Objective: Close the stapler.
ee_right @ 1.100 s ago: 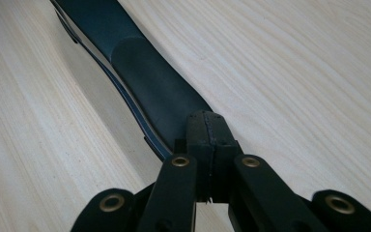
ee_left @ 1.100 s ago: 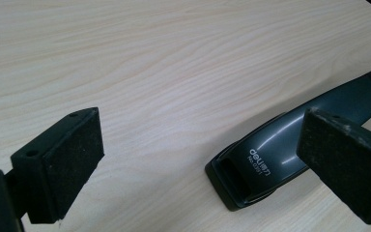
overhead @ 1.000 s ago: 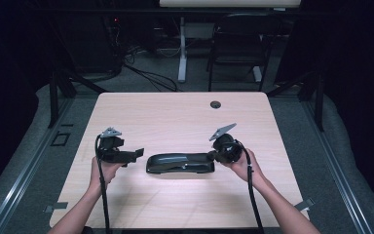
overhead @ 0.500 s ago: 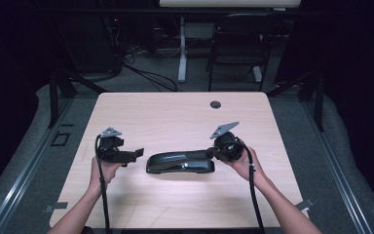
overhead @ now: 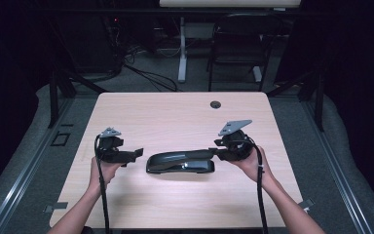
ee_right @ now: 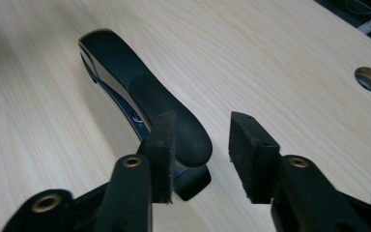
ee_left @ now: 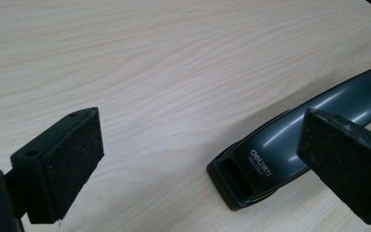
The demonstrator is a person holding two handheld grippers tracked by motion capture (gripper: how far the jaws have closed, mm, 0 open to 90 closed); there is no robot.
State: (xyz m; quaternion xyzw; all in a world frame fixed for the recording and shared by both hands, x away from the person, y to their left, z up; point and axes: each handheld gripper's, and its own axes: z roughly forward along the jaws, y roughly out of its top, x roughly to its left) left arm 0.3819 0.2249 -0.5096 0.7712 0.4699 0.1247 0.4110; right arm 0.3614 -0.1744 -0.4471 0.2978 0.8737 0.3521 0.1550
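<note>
stapler (overhead: 180, 162): I'm seeing it lying at table (overhead: 175, 112) centre
left gripper (overhead: 137, 154): I'm holding jaws wide, at stapler's 9 o'clock
right gripper (ee_right: 200, 145): jaws just opening, narrow, above the handle end, not pressing

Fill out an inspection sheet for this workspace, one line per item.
Surface: light wood table, one round grommet hole.
Job's things: dark stapler lying flat at table centre, brand lettering on its end.
Clutter: nothing seen.
Grippers: left tool open, apart from the stapler's left end; right tool has just been opening, pads beside the stapler's right end, not pressing it.
Cables: one black cable trails from each tool toward the person.
Surroundings: dark room, chair and floor wiring behind the table.
</note>
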